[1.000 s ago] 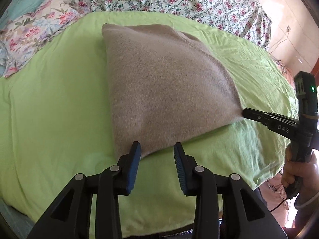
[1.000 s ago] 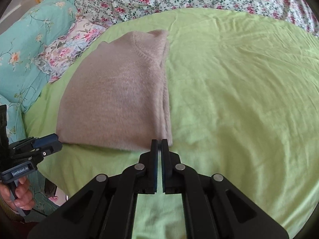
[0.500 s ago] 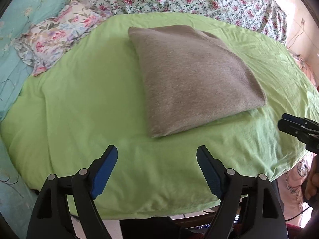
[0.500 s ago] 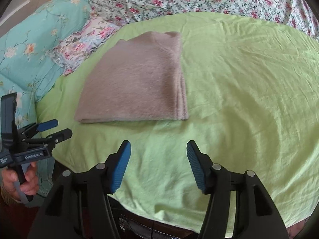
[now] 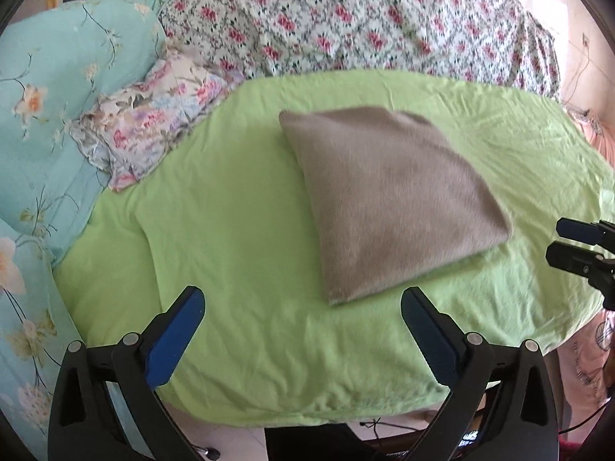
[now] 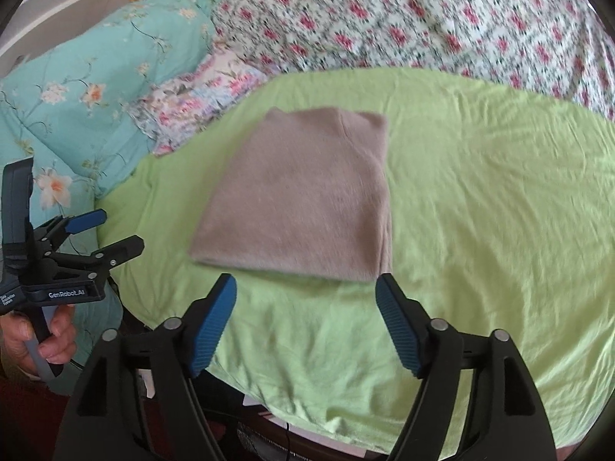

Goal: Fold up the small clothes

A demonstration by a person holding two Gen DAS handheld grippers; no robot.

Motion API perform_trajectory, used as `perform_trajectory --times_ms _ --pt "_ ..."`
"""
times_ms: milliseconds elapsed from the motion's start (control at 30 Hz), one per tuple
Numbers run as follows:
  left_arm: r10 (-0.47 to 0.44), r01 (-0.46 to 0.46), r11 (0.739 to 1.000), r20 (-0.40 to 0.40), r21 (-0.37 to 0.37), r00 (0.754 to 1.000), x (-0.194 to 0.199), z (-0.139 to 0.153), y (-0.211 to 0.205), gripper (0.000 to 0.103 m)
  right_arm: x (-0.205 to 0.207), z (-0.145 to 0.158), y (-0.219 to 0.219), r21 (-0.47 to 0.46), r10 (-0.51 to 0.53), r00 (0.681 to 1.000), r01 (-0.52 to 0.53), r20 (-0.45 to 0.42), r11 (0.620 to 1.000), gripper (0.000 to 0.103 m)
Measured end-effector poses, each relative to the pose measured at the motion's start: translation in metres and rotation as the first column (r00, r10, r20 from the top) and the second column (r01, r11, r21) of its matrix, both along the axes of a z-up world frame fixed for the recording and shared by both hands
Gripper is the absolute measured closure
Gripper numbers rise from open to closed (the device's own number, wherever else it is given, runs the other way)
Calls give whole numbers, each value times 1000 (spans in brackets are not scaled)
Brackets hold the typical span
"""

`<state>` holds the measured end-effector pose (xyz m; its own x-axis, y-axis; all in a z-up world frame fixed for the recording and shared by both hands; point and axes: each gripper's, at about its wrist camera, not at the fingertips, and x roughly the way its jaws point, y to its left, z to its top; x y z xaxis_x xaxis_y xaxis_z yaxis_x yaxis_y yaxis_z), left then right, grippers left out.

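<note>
Both claws are hanging clear with nothing in them: left claw [image 5: 303, 330] jaws wide apart, right claw [image 6: 305, 319] jaws wide apart. The tan sweater [image 5: 388, 199] is lying folded into a flat rectangle on the green sheet [image 5: 230, 238] of the bed, touching neither claw. I'm reading this fold as done; next move is probably setting it aside or fetching another garment.

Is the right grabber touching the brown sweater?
Apart. In the right wrist view, the right gripper is open, with green sheet showing between its fingertips and the sweater.
</note>
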<state>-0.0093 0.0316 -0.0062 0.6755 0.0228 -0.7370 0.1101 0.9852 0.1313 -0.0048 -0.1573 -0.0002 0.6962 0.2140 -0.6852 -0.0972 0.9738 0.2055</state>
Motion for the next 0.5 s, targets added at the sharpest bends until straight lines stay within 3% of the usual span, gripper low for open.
perform_trajectory --times_ms 167,500 --pt "8 -8 1000 28 -2 1000 8 13 0 1 8 0 -1 7 4 1000 -4 2 1000 18" --pt "52 -55 997 -59 -60 997 39 -19 14 1 52 -25 -22 93 5 999 -1 -45 996 18"
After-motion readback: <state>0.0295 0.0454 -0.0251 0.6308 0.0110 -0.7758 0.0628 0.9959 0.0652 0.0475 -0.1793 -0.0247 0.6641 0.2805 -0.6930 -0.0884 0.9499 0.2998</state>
